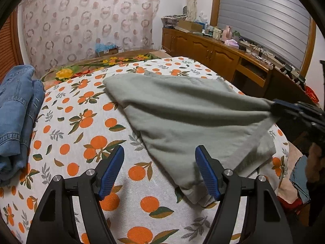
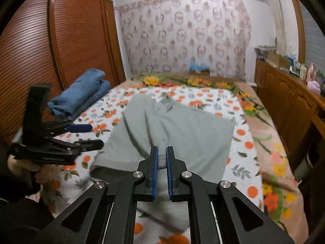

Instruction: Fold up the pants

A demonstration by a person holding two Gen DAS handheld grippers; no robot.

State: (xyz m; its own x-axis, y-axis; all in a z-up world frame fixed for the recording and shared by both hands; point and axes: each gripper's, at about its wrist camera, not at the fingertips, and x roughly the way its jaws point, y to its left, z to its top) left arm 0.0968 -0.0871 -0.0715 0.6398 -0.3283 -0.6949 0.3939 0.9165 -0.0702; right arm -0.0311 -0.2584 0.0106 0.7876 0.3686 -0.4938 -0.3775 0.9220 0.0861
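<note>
Grey-green pants (image 1: 182,109) lie on the orange-print bedspread (image 1: 77,134), also seen in the right wrist view (image 2: 182,130). My right gripper (image 2: 161,152) is shut on a hem edge of the pants and lifts it off the bed; it shows in the left wrist view (image 1: 273,105) at the right, pulling the cloth taut. My left gripper (image 1: 159,150) is open and empty, hovering just above the bed at the pants' near left edge. It shows in the right wrist view (image 2: 95,135) at the left, jaws apart.
Folded blue jeans (image 1: 16,113) sit at the bed's left side, also in the right wrist view (image 2: 81,93). A wooden sideboard (image 1: 213,52) with clutter runs along the right. A brown wardrobe (image 2: 50,50) stands left. A floral blanket (image 2: 270,162) borders the bedspread.
</note>
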